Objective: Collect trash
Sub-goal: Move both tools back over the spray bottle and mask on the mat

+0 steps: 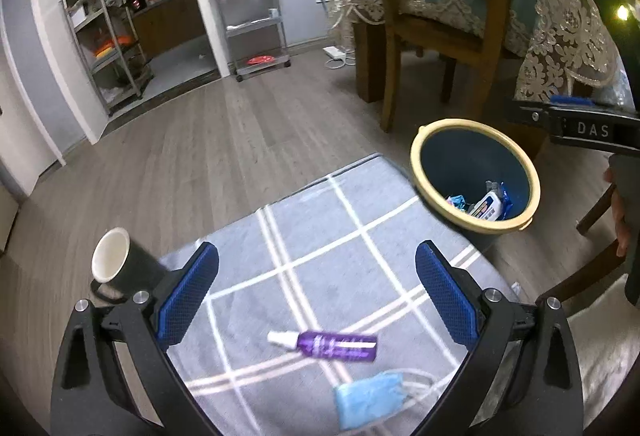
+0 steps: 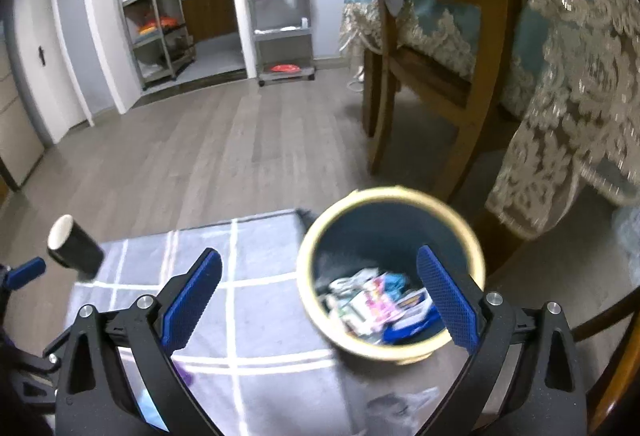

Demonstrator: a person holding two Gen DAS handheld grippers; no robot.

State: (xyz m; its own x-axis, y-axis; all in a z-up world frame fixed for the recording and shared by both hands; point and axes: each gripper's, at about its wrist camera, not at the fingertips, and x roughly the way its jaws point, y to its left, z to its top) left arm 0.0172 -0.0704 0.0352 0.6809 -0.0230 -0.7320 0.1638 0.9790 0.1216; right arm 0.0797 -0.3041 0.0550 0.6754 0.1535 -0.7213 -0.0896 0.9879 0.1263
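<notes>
The bin (image 1: 476,176) already holds wrappers; a purple bottle (image 1: 336,346), blue mask (image 1: 368,400) and cup (image 1: 114,262) remain on the checked mat (image 1: 320,236), so collection looks partly done. Both the left claw (image 1: 316,300) and right claw (image 2: 318,304) are released, empty

Your landmark is the grey cloth (image 1: 320,236) crossed by white double lines in a large check. On it lie a purple bottle (image 1: 338,346) with a white cap and, just beside that, a pale blue face mask (image 1: 370,400). At its left edge sits a black cup (image 1: 120,264) with a cream inside; at its right corner, a dark blue bin (image 1: 474,176) with a pale yellow rim. Each tool (image 1: 316,300) (image 2: 320,300) is black with blue textured pads.
</notes>
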